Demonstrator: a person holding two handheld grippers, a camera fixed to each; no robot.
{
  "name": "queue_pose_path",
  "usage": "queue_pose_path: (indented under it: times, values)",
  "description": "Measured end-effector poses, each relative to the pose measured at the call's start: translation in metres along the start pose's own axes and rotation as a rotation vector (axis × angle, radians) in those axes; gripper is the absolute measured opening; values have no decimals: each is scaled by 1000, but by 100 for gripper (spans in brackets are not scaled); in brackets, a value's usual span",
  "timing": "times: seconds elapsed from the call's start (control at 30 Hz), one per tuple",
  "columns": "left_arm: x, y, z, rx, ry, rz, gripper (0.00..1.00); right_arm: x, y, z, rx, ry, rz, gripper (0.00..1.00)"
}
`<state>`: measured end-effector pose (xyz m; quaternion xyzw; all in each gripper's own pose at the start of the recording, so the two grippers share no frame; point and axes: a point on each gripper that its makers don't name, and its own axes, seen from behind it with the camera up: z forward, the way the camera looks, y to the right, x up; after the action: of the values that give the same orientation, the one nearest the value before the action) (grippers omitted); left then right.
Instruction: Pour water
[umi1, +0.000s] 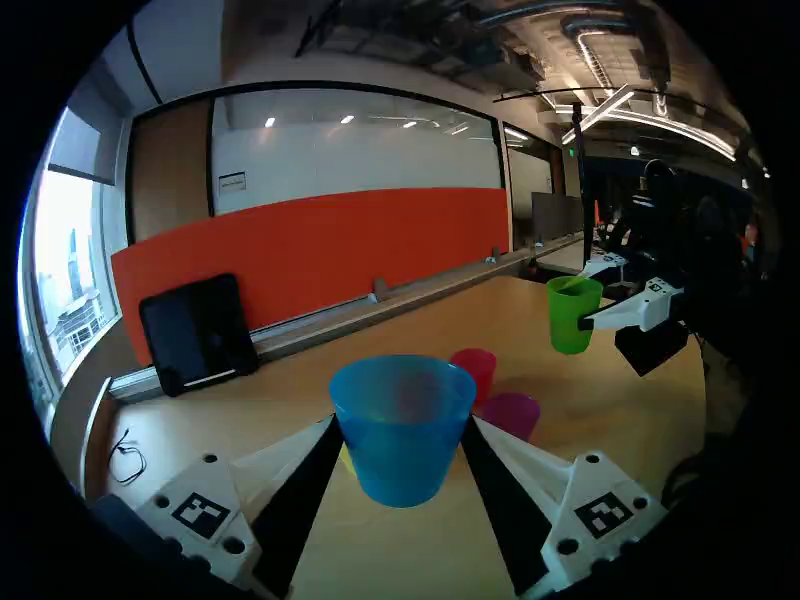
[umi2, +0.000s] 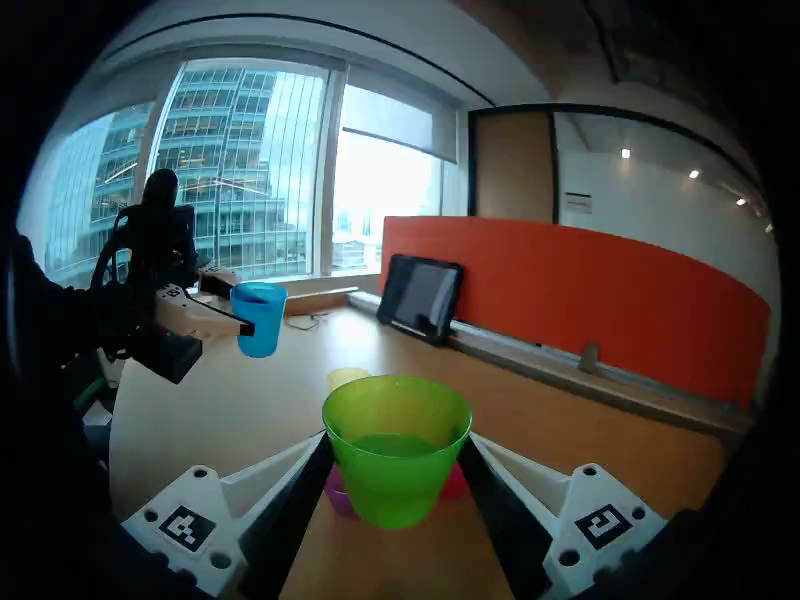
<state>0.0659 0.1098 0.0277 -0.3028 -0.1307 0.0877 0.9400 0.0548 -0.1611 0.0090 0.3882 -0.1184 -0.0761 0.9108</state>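
The left gripper (umi1: 403, 432) has its two fingers pressed on the sides of a blue cup (umi1: 403, 445) and holds it up above the table (umi1: 620, 420). The cup stands straight, mouth up. The right gripper (umi2: 397, 450) squeezes a green cup (umi2: 397, 475) the same way, and that cup is straight up too. In the right gripper view there is a flat line low down inside the green cup, so I think it has water in it. The thing that matters most is the gap between the two cups. From the green cup, the blue cup is off to the left and farther away, at about the same height, and they are well apart. To pour, I think the green cup must come close to the blue one, get a bit higher than its mouth, and tip that way. Down on the table, under and between them, sit a red cup (umi1: 475, 368), a pink cup (umi1: 512, 412) and a yellow cup (umi2: 347, 378). The held cups hide parts of these. I cannot see inside the blue cup, so I cannot tell if it is empty. The person holding the grippers is dark and hard to make out.
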Motion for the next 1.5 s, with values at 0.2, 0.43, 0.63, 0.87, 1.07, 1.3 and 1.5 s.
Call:
queue_pose_path:
  times: [0.2,0.43,0.63,0.87,1.07,1.3,1.5]
  values:
    - [-19,5,5,-17,-48,1,83,-17,-1,1,19,-51,4,88]
    - [-48,11,13,-39,-117,5,83,-38,-3,4,38,-111,3,88]
    - [-70,16,17,-58,-170,13,83,-53,-3,7,50,-154,4,88]
    - [-94,20,20,-79,-238,27,83,-68,-5,8,65,-195,10,89]
    - [-111,23,25,-87,-290,50,83,-79,-7,11,81,-228,5,88]
    - [-125,28,32,-106,-344,67,83,-89,-8,13,92,-262,-3,88]
    - [-134,28,37,-114,-371,70,83,-96,-9,14,98,-280,-5,88]
